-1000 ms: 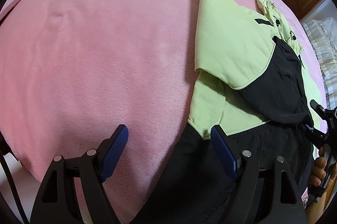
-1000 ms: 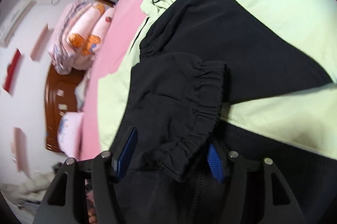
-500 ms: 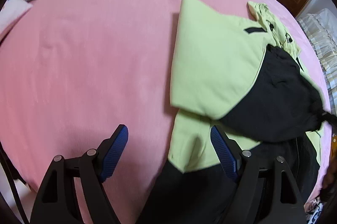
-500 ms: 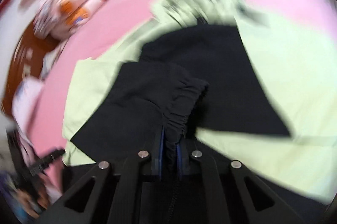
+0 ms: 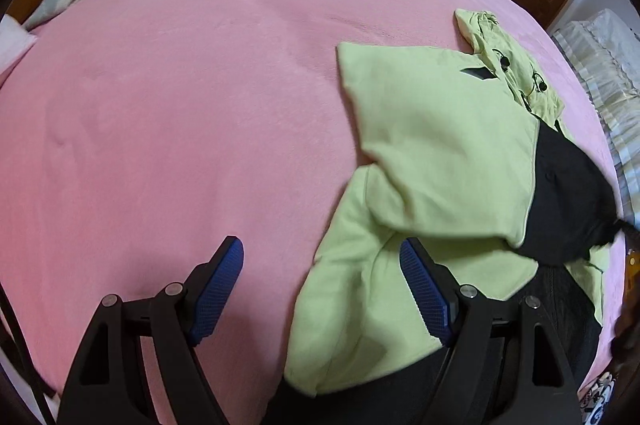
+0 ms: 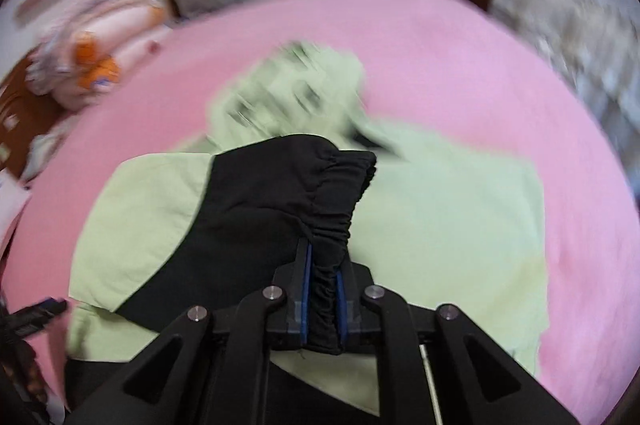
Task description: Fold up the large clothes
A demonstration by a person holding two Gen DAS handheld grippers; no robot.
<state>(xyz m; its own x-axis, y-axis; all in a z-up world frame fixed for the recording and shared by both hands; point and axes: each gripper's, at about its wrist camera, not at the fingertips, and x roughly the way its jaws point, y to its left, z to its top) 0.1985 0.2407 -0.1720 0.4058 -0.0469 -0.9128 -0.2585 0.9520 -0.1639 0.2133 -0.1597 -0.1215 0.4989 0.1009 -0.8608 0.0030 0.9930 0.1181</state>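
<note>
My right view smears the jacket's hood (image 6: 296,97) and the bedding (image 6: 80,65) past the bed. My left view's lower edge crops the jacket's black hem (image 5: 360,405).

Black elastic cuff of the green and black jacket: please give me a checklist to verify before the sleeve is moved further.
1. Right tool shut on the black elastic cuff: ok.
2. Cuff seated deep between the blue pads: ok, fabric fills the gap.
3. Left tool free and open: ok, it holds nothing.
4. Light green and black jacket body lying on the pink fleece blanket: ok.
5. Green hood flat: not ok, it is bunched.
6. Sleeve clear of the zipper below: cannot tell, the right view is blurred.
</note>
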